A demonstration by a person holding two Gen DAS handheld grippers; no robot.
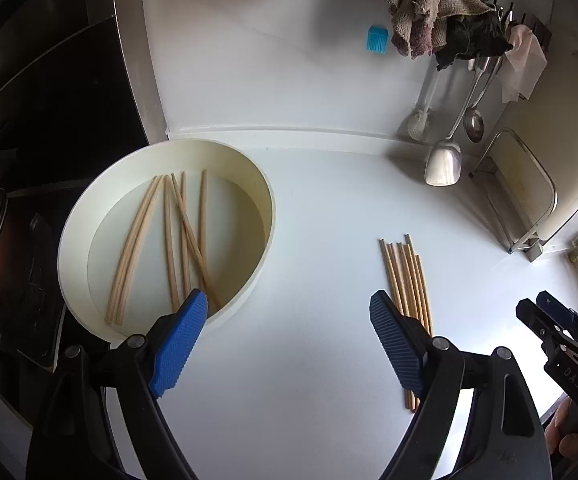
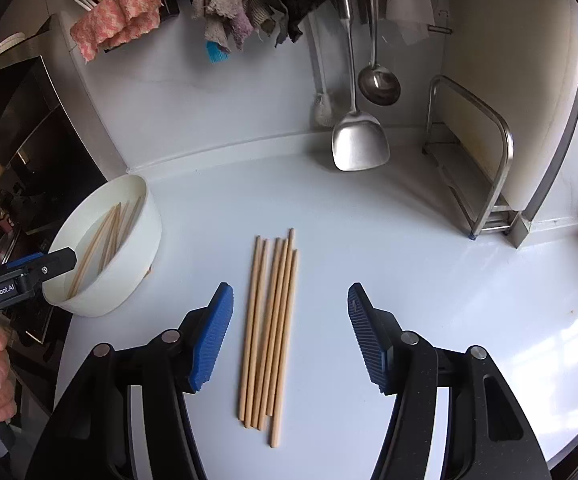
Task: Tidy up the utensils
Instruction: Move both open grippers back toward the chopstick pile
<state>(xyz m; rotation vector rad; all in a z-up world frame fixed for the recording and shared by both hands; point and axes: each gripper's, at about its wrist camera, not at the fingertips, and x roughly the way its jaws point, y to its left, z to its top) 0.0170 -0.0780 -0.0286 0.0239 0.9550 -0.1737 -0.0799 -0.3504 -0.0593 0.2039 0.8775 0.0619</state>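
Item: bamboo chopsticks. Six laid in aligned bundle (image 2: 271, 332) on white tabletop (image 2: 429, 280); about six more scattered loose in round white basin (image 1: 265, 208). Sorting judged half done. Left hand-held gripper (image 1: 289, 320) spread, empty. Right hand-held gripper (image 2: 291, 312) spread, straddling bundle, nothing pinched.

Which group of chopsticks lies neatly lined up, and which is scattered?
The chopsticks on the counter lie side by side, between the open right gripper fingers. Those in the white bowl cross each other loosely.
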